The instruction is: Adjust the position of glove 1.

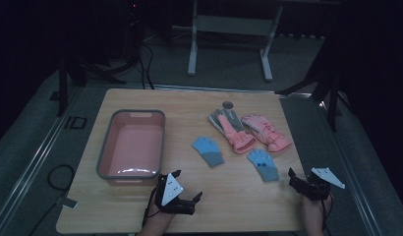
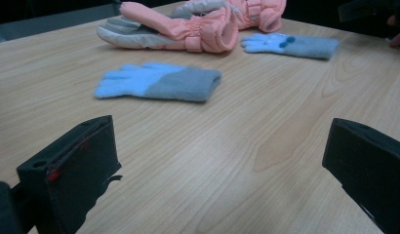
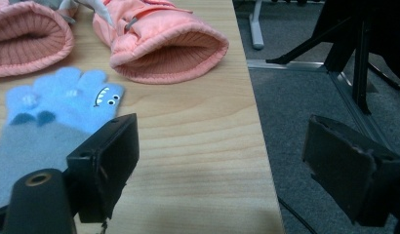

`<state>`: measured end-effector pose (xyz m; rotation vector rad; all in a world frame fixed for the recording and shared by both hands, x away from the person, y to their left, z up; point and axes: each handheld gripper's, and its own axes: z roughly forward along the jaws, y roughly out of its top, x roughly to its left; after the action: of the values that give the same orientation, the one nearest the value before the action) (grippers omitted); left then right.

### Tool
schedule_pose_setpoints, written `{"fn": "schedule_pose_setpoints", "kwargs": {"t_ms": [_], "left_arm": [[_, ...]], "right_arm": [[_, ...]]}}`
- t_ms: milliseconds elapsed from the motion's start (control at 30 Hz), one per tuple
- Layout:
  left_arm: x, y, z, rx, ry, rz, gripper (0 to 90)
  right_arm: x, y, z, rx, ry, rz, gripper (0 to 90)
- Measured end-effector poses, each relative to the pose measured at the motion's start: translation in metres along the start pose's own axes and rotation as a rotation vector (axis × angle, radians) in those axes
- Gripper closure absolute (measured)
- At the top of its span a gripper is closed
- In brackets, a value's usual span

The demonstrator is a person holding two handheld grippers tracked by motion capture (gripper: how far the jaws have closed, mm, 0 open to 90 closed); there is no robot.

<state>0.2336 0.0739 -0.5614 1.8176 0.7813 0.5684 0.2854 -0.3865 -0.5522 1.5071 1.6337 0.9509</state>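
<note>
Two blue-and-grey knit gloves lie flat on the wooden table (image 1: pixel 239 201), one (image 1: pixel 208 150) at the middle and one (image 1: pixel 263 164) to its right. Behind them lie two pink padded gloves (image 1: pixel 234 129) (image 1: pixel 267 132). My left gripper (image 1: pixel 187 187) rests near the front edge, open, pointing at the middle blue glove (image 2: pixel 159 82) from a distance; nothing is between its jaws (image 2: pixel 220 165). My right gripper (image 1: pixel 298 179) is open at the table's right front corner. The right blue glove (image 3: pixel 51 117) lies just beyond its left jaw, with the pink cuffs (image 3: pixel 169 44) farther on.
A pink basin with a grey rim (image 1: pixel 105 147) stands on the table's left half, nothing inside it. A small round grey hole (image 1: pixel 227 104) marks the table's back. The table's right edge (image 3: pixel 259 146) runs between my right jaws, with floor and dark stands beyond.
</note>
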Motion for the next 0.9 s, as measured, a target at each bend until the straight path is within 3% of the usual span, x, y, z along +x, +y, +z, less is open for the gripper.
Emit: {"fn": "schedule_pose_setpoints", "kwargs": {"t_ms": [233, 267, 333, 533, 700, 733, 800, 900], "left_arm": [[0.001, 0.000, 0.000, -0.005, 0.003, -0.006, 0.0], [0.001, 0.000, 0.000, -0.009, 0.006, -0.007, 0.0], [0.000, 0.000, 0.000, -0.007, 0.006, -0.006, 0.0], [0.002, 0.000, -0.001, -0.011, 0.002, -0.016, 0.0], [0.001, 0.000, -0.001, -0.013, -0.003, -0.012, 0.0], [0.001, -0.001, -0.001, -0.014, -0.002, -0.011, 0.0], [0.002, -0.001, -0.001, -0.015, -0.004, -0.012, 0.0], [0.002, -0.001, -0.001, -0.017, -0.004, -0.013, 0.0]], "right_arm": [[0.000, 0.000, 0.000, 0.012, 0.000, -0.005, 13.6], [0.003, 0.001, -0.002, 0.053, 0.020, 0.009, 13.6], [0.004, 0.001, -0.003, 0.056, 0.024, 0.010, 13.6], [0.008, 0.010, -0.002, 0.120, 0.093, 0.008, 12.5], [0.009, 0.024, -0.005, 0.104, 0.080, -0.018, 15.4], [0.008, 0.029, -0.007, 0.118, 0.121, 0.008, 15.5], [0.008, 0.037, -0.010, 0.107, 0.158, 0.029, 16.4], [0.015, 0.052, -0.017, 0.064, 0.161, -0.012, 16.7]]}}
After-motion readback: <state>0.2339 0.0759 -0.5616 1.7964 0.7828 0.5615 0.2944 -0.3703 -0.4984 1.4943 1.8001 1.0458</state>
